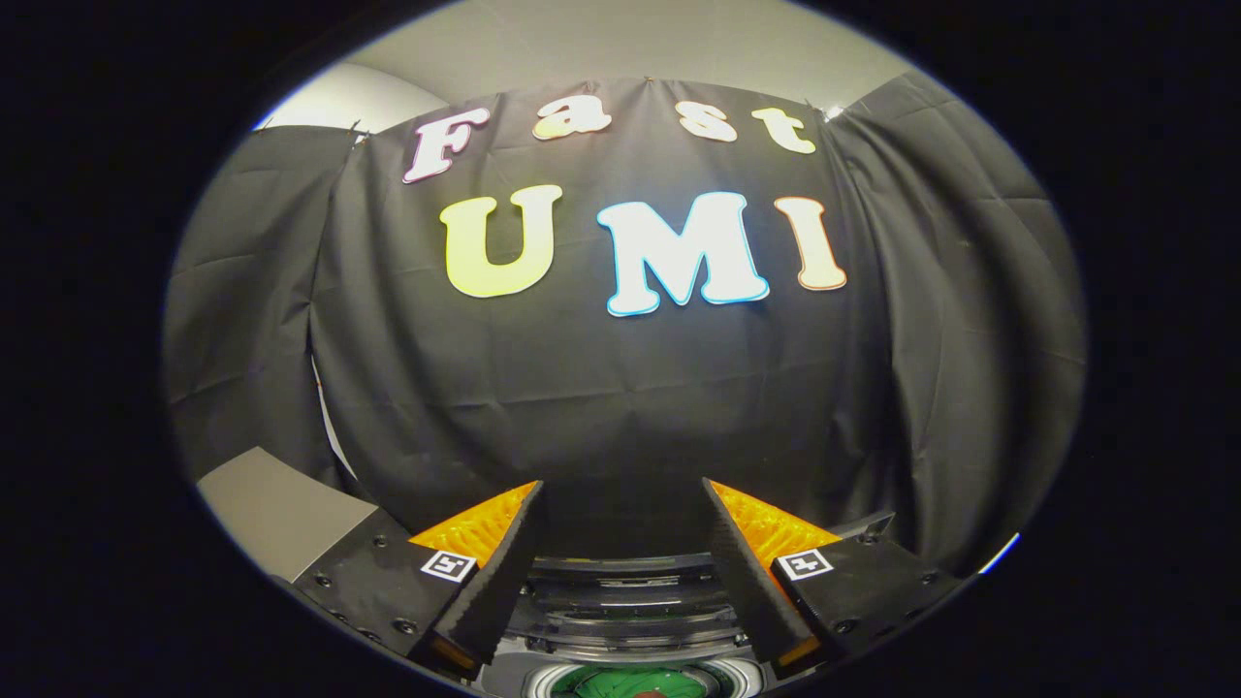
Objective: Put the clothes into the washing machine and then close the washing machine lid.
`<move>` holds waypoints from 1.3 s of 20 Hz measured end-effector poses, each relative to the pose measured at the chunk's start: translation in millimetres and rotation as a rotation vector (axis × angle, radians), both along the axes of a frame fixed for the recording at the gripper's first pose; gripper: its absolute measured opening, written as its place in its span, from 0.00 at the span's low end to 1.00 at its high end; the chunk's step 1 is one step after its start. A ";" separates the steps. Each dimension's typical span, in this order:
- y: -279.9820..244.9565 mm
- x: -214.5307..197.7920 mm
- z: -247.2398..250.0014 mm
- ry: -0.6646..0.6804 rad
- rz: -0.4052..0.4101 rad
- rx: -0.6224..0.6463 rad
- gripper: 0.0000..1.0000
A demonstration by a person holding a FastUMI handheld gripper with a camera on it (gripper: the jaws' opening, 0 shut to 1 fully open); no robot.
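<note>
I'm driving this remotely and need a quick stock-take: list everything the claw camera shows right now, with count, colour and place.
Washing machine: one, grey and dark ribbed top, low between the claw's fingers and just below them.
Drum opening: one, pale ring, nearest the camera, under the fingers.
Clothes: one bundle, green, inside the drum opening; a small reddish patch at its near edge, too small to identify.
Booth wall: one, black cloth, creased, beyond the fingers.
Room wall: pale grey, above the cloth.
Panel: one, grey, flat, beside the finger on the view's left; cannot tell what it belongs to.
Claw: one, fingers spread open, nothing between them, aimed at the cloth above the machine.
</note>
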State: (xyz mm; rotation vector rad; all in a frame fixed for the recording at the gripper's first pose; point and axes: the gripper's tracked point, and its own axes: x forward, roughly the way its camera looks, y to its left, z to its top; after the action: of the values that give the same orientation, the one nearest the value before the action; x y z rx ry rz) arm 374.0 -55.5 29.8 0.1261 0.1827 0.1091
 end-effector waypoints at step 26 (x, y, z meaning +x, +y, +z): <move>-1.5 -43.9 -35.4 -0.072 -0.012 -0.056 0.98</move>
State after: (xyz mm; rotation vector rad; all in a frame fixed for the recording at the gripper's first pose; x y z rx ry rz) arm 330.1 -57.0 -5.6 0.0673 0.1135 0.0964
